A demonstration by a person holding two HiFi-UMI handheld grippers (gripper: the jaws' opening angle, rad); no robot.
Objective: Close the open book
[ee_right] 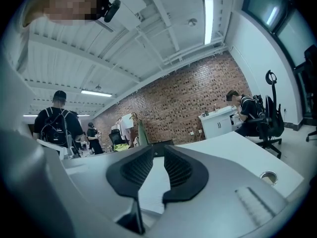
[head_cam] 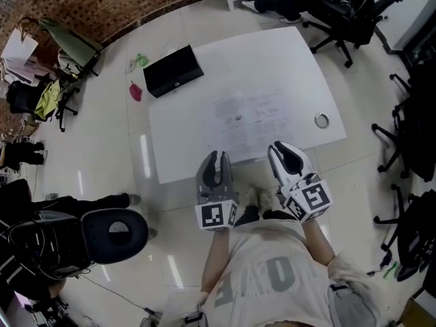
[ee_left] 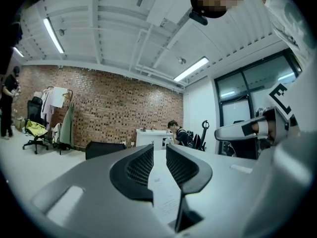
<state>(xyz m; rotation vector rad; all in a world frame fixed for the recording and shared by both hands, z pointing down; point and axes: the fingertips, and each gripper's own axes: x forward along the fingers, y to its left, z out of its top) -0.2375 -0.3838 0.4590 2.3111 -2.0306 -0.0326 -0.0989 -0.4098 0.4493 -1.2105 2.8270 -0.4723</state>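
Observation:
The open book [head_cam: 248,114] lies flat in the middle of the white table [head_cam: 177,148], its pale pages with faint print facing up. Both grippers hover at the table's near edge, just short of the book and pointing level across it. My left gripper [head_cam: 216,161] has its jaws a narrow gap apart with nothing between them; in the left gripper view [ee_left: 159,150] a printed page [ee_left: 166,197] shows through the gap. My right gripper [head_cam: 287,152] stands the same way, slightly open and empty, with the page [ee_right: 148,190] beyond its jaws [ee_right: 158,152].
A black box [head_cam: 174,70] sits at the table's far left corner and a small metal ring [head_cam: 321,120] near its right edge. Office chairs [head_cam: 344,9] stand at the right and back, another chair [head_cam: 112,234] at the near left. A seated person [ee_left: 177,133] is at a far desk.

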